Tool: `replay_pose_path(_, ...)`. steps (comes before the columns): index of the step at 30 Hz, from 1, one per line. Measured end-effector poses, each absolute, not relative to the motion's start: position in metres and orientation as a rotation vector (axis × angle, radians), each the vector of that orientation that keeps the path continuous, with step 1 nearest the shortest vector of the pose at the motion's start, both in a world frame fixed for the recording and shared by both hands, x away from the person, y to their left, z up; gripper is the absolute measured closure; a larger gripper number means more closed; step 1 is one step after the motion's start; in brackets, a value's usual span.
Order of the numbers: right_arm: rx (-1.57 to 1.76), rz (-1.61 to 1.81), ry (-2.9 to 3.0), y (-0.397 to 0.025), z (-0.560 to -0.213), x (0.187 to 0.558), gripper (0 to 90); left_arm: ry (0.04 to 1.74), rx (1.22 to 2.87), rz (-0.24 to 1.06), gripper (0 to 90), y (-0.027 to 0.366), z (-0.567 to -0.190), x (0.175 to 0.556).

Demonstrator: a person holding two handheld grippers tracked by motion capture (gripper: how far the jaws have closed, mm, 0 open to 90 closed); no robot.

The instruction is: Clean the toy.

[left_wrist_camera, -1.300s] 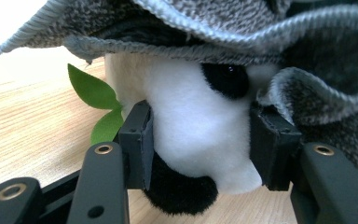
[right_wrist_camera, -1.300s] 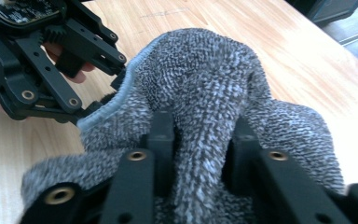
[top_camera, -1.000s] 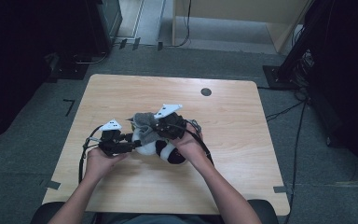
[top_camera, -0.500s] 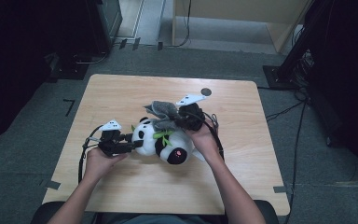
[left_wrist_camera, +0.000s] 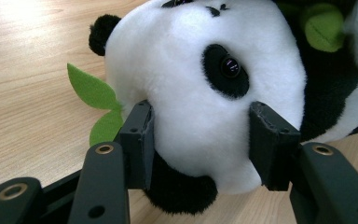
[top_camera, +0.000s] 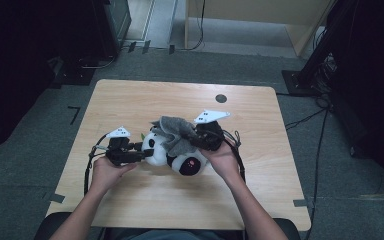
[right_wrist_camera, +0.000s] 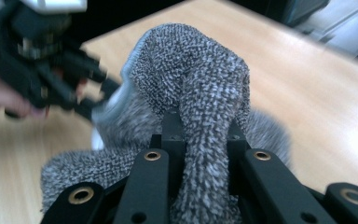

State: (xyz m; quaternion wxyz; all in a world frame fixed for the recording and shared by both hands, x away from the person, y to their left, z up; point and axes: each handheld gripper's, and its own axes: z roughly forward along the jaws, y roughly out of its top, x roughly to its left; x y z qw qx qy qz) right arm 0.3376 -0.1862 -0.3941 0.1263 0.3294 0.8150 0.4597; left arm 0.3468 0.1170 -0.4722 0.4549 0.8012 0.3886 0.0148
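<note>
The step in hand appears to be wiping or covering the panda (top_camera: 172, 152) with the cloth (top_camera: 176, 131). The panda lies on its side near the middle of the table (top_camera: 130, 100), slightly toward the person's edge. The left gripper (left_wrist_camera: 200, 140) is clenched on the panda's head, one jaw at each side of the white face, and pins the toy to the tabletop. The right gripper (right_wrist_camera: 200, 135) has its jaws pinched on a fold of the grey cloth, which bunches up between them and drapes onto the panda's body; in the high view the cloth sits over the toy's upper side, touching it. The next move probably calls for the right gripper to draw the cloth across the body while the left keeps the head fixed; the grip on the fold must hold, since the terry pile could slip. The two grippers are near each other, so the cloth path should stay off the left jaws. Open tabletop lies beyond the panda and to both sides; the near edge is closer, just beside the person's forearms, and a dark round mark (top_camera: 221, 98) sits well apart near the far edge.
</note>
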Motion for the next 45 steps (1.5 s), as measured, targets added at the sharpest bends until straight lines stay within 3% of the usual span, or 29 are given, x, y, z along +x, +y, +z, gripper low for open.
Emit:
replay_pose_path(5,0.951,1.313,2.426,-0.186,-0.416,0.334,78.5,0.96,1.986,0.031,48.2,0.117,-0.472,0.348)
replay_pose_path(17,0.982,1.198,2.375,-0.205,-0.419,0.345,78.4,0.97,1.957,0.019,48.3,0.117,-0.471,0.349)
replay_pose_path(30,1.023,1.287,2.262,-0.21,-0.394,0.344,78.5,0.963,1.954,0.026,47.4,0.117,-0.473,0.345)
replay_pose_path(38,0.941,1.399,2.286,-0.191,-0.381,0.331,78.5,0.966,1.956,0.025,47.1,0.117,-0.473,0.345)
replay_pose_path(45,0.869,1.424,2.387,-0.164,-0.389,0.324,78.5,0.966,1.958,0.026,47.1,0.117,-0.473,0.345)
